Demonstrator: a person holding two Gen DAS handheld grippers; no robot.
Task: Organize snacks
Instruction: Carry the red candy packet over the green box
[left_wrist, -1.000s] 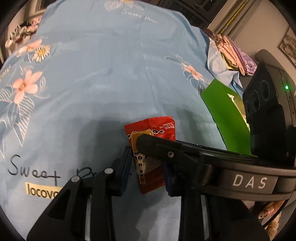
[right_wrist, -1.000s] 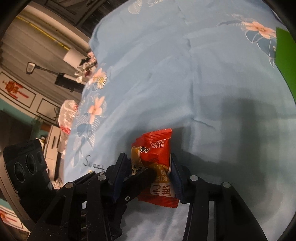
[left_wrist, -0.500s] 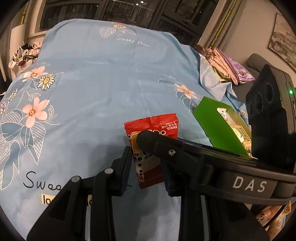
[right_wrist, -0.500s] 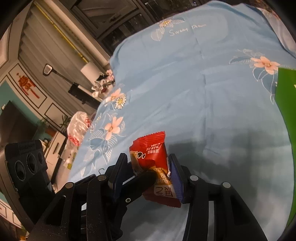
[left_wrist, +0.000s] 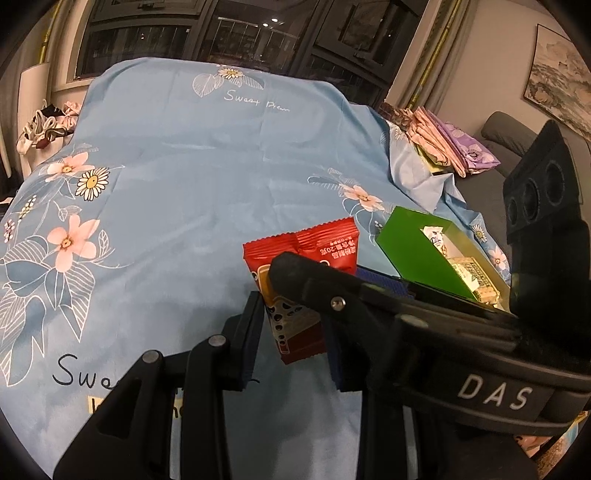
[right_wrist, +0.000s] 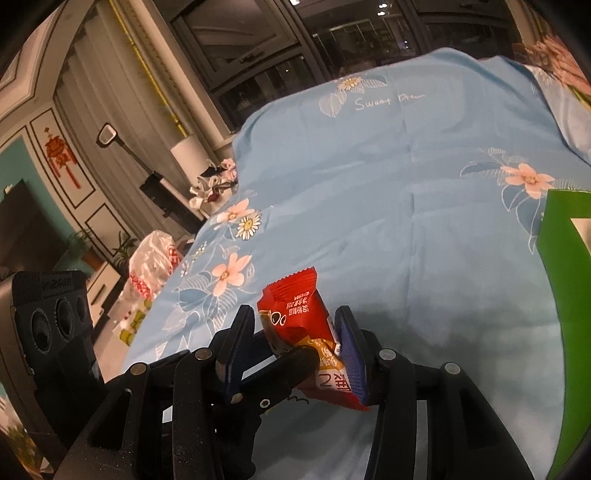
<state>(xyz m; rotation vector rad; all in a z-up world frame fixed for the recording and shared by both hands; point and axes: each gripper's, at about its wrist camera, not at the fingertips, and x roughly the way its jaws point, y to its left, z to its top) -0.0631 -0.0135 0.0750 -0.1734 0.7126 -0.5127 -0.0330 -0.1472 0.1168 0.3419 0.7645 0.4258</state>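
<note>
A red snack packet (left_wrist: 325, 251) hangs above the blue flowered sheet (left_wrist: 207, 177), and both grippers pinch it. In the left wrist view my left gripper (left_wrist: 293, 332) is shut on the packet's lower half, and a black finger (left_wrist: 317, 288) of the right gripper crosses in front of it. In the right wrist view my right gripper (right_wrist: 291, 343) is shut on the same red snack packet (right_wrist: 295, 314), with a finger (right_wrist: 284, 369) of the left gripper lying across its lower part. To the right stands a green box (left_wrist: 417, 254) with several wrapped snacks inside.
The green box (right_wrist: 565, 295) fills the right edge of the right wrist view. Folded pink and purple cloths (left_wrist: 447, 144) lie at the far right of the bed. A plastic bag (right_wrist: 151, 262) and bundled items (right_wrist: 214, 184) sit beyond the bed's left edge.
Both grippers have lifted the red packet off the sheet and tilted upward, so the windows and walls now show. The green box's inside has come into view.
</note>
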